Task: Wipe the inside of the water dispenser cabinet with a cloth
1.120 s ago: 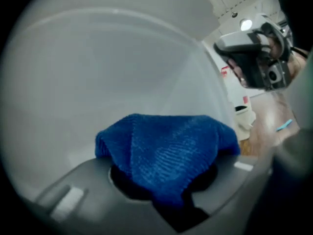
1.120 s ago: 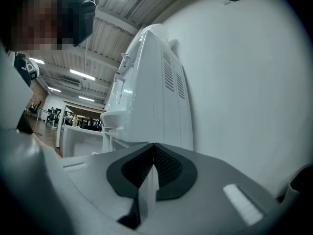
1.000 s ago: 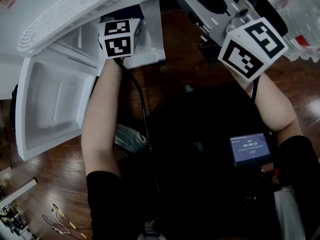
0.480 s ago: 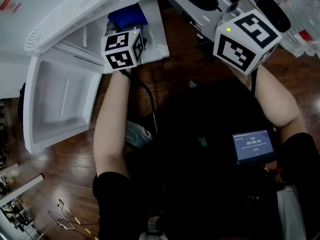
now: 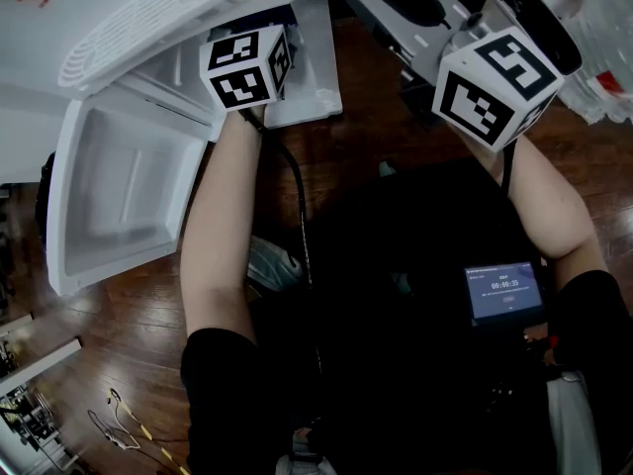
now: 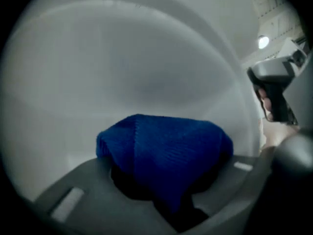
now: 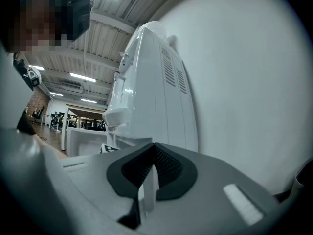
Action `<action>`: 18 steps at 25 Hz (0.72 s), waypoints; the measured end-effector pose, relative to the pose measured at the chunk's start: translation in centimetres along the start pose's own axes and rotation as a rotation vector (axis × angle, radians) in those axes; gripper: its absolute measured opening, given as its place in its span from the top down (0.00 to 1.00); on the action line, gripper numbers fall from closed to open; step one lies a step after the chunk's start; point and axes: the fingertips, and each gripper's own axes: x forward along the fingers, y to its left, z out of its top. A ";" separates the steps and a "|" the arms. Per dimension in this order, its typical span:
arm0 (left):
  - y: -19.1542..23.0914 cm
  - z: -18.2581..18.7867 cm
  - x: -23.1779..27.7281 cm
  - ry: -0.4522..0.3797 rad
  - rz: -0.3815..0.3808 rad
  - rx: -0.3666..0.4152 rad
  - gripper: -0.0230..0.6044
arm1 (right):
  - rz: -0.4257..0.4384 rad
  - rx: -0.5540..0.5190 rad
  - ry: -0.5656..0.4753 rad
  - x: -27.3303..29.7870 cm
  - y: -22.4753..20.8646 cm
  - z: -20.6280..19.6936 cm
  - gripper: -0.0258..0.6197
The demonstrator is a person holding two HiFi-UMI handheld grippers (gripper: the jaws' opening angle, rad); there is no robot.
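Cloth (image 6: 164, 151) is bunched into a blue knit wad and pinched in the left hand-held gripper (image 6: 164, 207). The jaws are clamped tight on the back of it so the fat part sticks out past the tips. I guess that's the point, since you want a padded nose to rub with, not bare plastic. That gripper is pushed level into the water dispenser cabinet (image 5: 183, 67), and straight ahead of it is nothing but the curved white inner wall (image 6: 122, 67). The cloth looks right up at that wall, but I honestly can't tell if it's actually touching. The cabinet door (image 5: 114, 191) hangs wide open on the left gripper's outer side, which leaves room for the left forearm (image 5: 223, 216) to reach in. The right hand-held gripper (image 7: 146, 180) is completely closed with nothing between its jaws. It's held up outside the cabinet, off to the right of the left one, aimed along the side of the water dispenser (image 7: 146, 87) and the room wall (image 7: 244, 72). It looks parked out of the way to me, since one arm pretty much fills that opening. My read is the wiping is under way, with plenty of inside surface left to cover.
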 end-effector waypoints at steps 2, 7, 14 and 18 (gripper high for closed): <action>1.0 0.7 1.5 0.005 0.007 0.010 0.79 | 0.010 -0.008 0.008 0.1 0.2 -0.1 0.95; 1.1 0.5 2.2 0.003 -0.002 -0.011 0.79 | 0.013 -0.014 0.013 0.0 0.2 -0.3 0.95; -2.3 -4.5 -7.1 0.044 -0.042 0.004 0.78 | 0.019 -0.007 0.002 0.0 0.0 0.1 0.95; 5.9 -10.2 -10.3 0.196 0.276 -0.063 0.78 | 0.004 0.005 0.000 -0.1 -0.5 0.0 0.95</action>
